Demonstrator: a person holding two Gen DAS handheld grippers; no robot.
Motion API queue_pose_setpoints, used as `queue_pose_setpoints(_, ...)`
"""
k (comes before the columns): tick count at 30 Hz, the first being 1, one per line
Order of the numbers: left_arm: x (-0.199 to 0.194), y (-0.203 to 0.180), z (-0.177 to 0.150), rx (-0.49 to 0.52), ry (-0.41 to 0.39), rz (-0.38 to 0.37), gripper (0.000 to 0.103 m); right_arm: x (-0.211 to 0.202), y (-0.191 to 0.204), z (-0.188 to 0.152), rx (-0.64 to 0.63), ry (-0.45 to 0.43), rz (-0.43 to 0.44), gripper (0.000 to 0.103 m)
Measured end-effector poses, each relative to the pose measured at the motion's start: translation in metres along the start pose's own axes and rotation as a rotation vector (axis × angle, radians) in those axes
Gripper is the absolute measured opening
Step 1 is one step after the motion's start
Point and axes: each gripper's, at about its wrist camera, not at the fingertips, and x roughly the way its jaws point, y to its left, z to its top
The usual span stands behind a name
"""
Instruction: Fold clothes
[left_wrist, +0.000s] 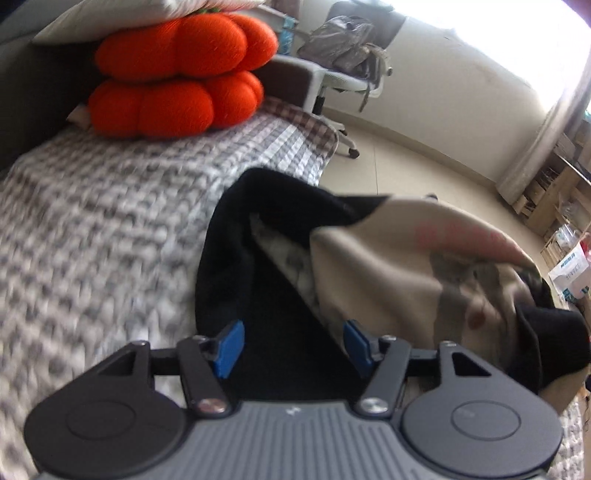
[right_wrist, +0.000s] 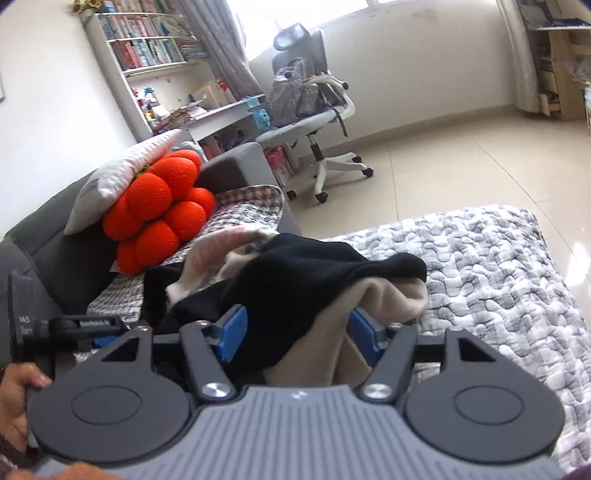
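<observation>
Garment (right_wrist: 295, 269): black and beige, bunched on the quilted bed (right_wrist: 498, 277), seemingly unfolded; folding remains. Left tongs (left_wrist: 291, 347) and right tongs (right_wrist: 299, 336): parted, astride cloth, gripping nothing.

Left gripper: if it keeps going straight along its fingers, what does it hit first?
Most likely the black part of the garment: it lies right between and ahead of the open left gripper, with the beige part off to the right. The quilted cover lies under it. Depth is hard to judge through the fisheye.
</observation>
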Motion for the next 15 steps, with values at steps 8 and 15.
queue_pose_setpoints(8,-0.007,0.007,-0.024,-0.027,-0.016,0.008,0.063,-0.007,0.025,-0.006,-0.045,-0.016,0.027,0.066)
queue_pose_setpoints(15,-0.004,0.013,-0.024,-0.043,-0.025,-0.016,0.063,0.008,0.054,-0.018,-0.095,0.025,0.089,0.066)
